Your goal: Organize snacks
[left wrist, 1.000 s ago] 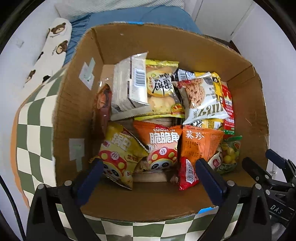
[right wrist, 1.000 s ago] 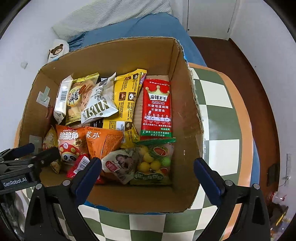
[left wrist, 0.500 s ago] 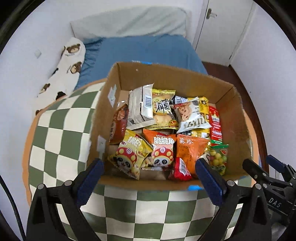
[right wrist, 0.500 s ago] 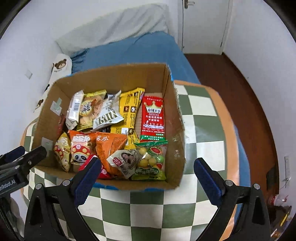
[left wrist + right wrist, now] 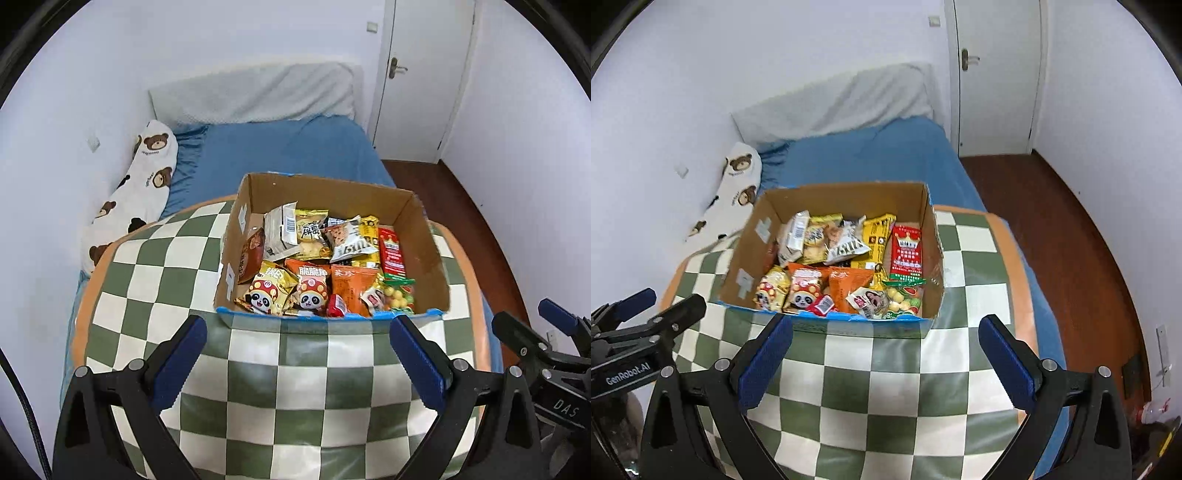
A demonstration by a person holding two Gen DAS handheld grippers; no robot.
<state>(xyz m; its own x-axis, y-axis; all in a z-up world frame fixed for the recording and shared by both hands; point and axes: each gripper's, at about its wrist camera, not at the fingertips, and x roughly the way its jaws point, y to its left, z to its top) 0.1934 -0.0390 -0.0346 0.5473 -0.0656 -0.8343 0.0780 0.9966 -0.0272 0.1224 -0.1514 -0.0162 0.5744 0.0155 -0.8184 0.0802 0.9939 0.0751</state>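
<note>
Left wrist view: your left gripper (image 5: pixel 297 347) sits low centre of frame, fingers spread wide, holding nothing, above the checkered tablecloth (image 5: pixel 303 384) and short of the cardboard box (image 5: pixel 428 254). The snacks are all inside that box at frame centre: two panda bags (image 5: pixel 288 290) and an orange packet (image 5: pixel 351 284) along the near wall, a long red packet (image 5: pixel 390 253) toward the right wall, white and yellow packs behind. Packed in rough rows, labels up, so the sorting looks largely done, I'd judge. Your right gripper (image 5: pixel 532 325) pokes in at the lower right edge; from here it looks parted, but the angle is poor. Right wrist view: your right gripper (image 5: pixel 884 345) is also low centre, fingers wide apart, empty, over the cloth just before the box's blue-taped near edge. The left tool shows at the left edge, apart from the box. The box sits left of centre on the table. Surface: green-and-white checks with an orange border, slightly glossy. Room: blue bed (image 5: pixel 871 158) behind the table, bear-print pillow (image 5: pixel 738 184) upper left, white door (image 5: pixel 993 74) upper right, dark wood floor (image 5: pixel 1071 229) on the right.
</note>
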